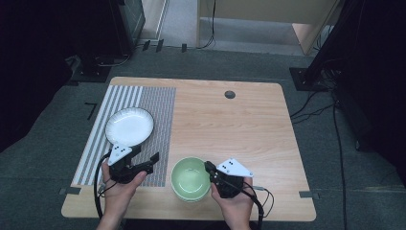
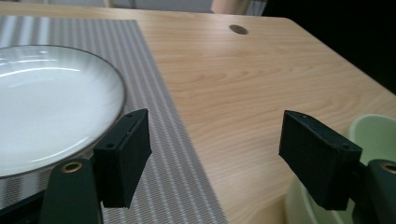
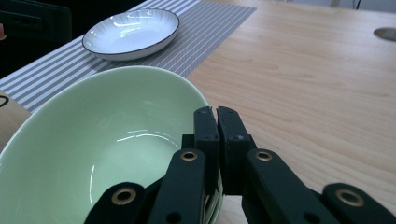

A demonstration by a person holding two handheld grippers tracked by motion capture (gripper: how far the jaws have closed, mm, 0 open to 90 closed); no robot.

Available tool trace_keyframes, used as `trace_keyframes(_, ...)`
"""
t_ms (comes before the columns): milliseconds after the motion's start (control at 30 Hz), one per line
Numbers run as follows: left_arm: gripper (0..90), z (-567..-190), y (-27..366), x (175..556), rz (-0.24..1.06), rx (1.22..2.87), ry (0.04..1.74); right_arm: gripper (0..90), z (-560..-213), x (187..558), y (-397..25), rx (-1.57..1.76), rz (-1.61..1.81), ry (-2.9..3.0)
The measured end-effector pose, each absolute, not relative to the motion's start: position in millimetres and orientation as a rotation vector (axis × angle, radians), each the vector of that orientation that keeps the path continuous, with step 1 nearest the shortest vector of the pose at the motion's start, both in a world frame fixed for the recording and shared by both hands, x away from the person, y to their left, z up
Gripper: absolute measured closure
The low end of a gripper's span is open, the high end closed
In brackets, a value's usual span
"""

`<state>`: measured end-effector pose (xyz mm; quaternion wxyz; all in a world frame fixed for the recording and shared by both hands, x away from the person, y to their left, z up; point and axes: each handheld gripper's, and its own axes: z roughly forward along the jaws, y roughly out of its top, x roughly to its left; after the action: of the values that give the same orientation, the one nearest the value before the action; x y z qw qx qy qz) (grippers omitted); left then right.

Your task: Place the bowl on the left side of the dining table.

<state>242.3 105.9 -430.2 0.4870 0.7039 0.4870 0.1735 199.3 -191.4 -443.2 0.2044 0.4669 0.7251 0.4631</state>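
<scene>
- High view: pale green ceramic bowl [image 1: 191,178] sits on the wooden table [image 1: 239,124], near edge.
- Right gripper [image 1: 209,167] pinches the bowl's rim, jaws nearly together.
- Left gripper [image 1: 152,162] spread wide over the striped grey placemat [image 1: 160,103], beside the white plate [image 1: 129,126].

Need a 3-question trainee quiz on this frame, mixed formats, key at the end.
1. True or false: the right gripper is shut on the rim of the green bowl.
2. Multiple choice: the white plate lies on
A. bare wood
B. the striped mat
C. the bowl
3. Fill in: the left gripper has its jaws ____, with nothing between them.

Key: 1 true; 2 B; 3 open
</scene>
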Motion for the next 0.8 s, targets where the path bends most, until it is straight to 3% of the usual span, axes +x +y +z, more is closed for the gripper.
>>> trace_keyframes(133, 26.0, -429.2, 93.4, 237.4, 0.374, 1.733, 1.127, 89.1, -442.9, 196.1, -188.8, 1.239, 1.279, 1.996)
trace_keyframes(200, 36.0, -429.9, 90.5, 236.4, 0.323, 1.743, 1.088, 89.1, -442.8, 194.3, -187.6, 1.211, 1.272, 1.984)
trace_keyframes(233, 36.9, -430.5, 89.5, 236.5, 0.302, 1.744, 1.082, 89.1, -442.8, 193.6, -187.1, 1.203, 1.272, 1.979)
trace_keyframes(600, 37.7, -430.9, 77.7, 230.6, 0.245, 1.779, 0.996, 89.2, -443.0, 189.4, -183.6, 1.14, 1.257, 1.946)
trace_keyframes(800, 51.0, -435.1, 63.2, 225.7, 0.241, 1.857, 0.943, 89.3, -442.8, 187.3, -181.9, 1.111, 1.245, 1.931)
